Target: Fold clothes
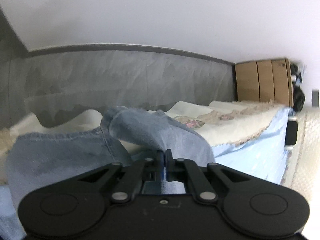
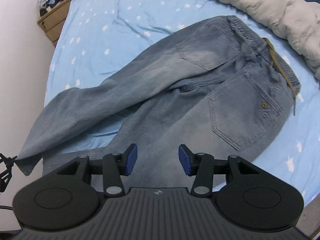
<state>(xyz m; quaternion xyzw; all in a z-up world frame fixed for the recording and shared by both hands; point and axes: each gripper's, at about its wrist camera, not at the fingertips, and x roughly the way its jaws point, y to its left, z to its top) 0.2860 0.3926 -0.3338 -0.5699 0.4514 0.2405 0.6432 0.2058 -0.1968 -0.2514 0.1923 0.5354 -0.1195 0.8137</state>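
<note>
Light blue jeans (image 2: 180,84) lie back side up on a blue star-print bed sheet (image 2: 112,16), waistband at the upper right, legs running to the lower left. My left gripper (image 1: 165,156) is shut on the hem of one jeans leg (image 1: 140,126) and holds it lifted; it also shows at the left edge of the right wrist view (image 2: 9,161), pulling that leg out. My right gripper (image 2: 158,160) is open and empty, hovering over the other leg near the thigh.
A grey quilt (image 2: 270,4) lies bunched at the bed's upper right. A cardboard box (image 2: 54,22) and dark items stand beside the bed by the wall. In the left wrist view, a cream blanket (image 1: 230,120) and a grey headboard (image 1: 130,76) are ahead.
</note>
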